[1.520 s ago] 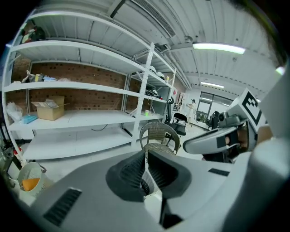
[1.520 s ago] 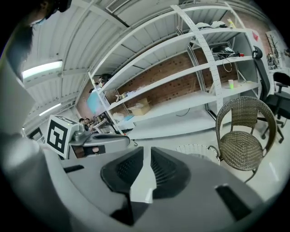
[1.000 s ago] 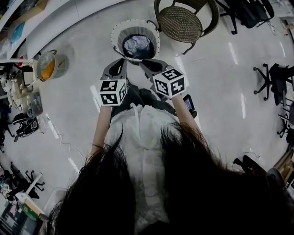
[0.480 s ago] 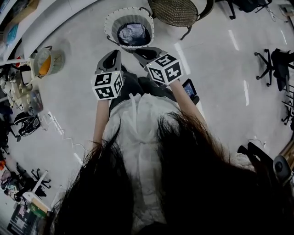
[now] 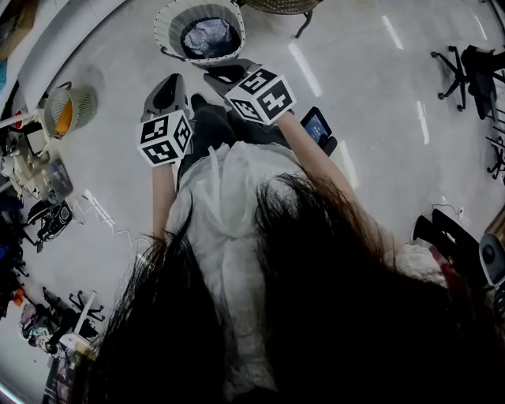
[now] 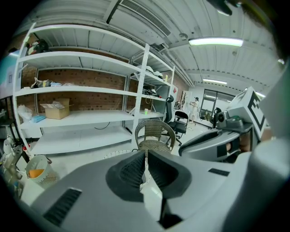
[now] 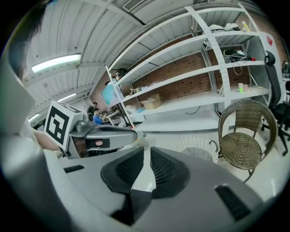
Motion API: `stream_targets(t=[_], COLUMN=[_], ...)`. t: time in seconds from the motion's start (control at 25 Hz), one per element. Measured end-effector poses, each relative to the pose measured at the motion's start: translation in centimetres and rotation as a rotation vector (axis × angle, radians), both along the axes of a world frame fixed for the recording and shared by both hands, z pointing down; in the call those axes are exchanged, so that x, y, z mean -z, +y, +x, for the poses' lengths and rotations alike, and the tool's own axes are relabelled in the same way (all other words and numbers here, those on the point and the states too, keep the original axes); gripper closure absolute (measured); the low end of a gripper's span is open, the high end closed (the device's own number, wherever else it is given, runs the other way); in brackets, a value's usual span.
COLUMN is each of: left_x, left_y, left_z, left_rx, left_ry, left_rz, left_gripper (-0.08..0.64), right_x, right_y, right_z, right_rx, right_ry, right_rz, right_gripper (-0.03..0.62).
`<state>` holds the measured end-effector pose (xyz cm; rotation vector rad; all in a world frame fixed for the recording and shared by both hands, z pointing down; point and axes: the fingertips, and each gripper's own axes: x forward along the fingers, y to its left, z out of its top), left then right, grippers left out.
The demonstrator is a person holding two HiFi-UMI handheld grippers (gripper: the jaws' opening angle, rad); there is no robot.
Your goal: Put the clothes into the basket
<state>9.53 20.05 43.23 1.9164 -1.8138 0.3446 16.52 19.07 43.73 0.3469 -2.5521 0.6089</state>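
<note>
White mesh basket, grey-blue clothes inside

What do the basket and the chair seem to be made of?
Basket: white plastic, apparently, matte; its wall is a lattice of holes. Chair: brown wicker or rattan-look weave across seat and back, on a dark, probably metal, frame.

One left gripper, one right gripper, one white basket, one wicker chair, one small orange-lined bin.

White shirt, long dark hair
</note>
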Motion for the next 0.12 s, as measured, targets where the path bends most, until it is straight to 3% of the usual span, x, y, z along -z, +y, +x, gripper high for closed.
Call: stream_targets(t=[0.12], left_x=[-0.31], left_y=[-0.09], left_z=[-0.1], left_rx=[0.002], left_ry=[0.0], left_rz=[-0.01], left_gripper=[0.529], right_x=[-0.14], right_y=[0.08], right_z=[-0.07], right_rx=[0.006], right_ry=[0.001], right_rz=[-0.008], right_gripper=[0.534])
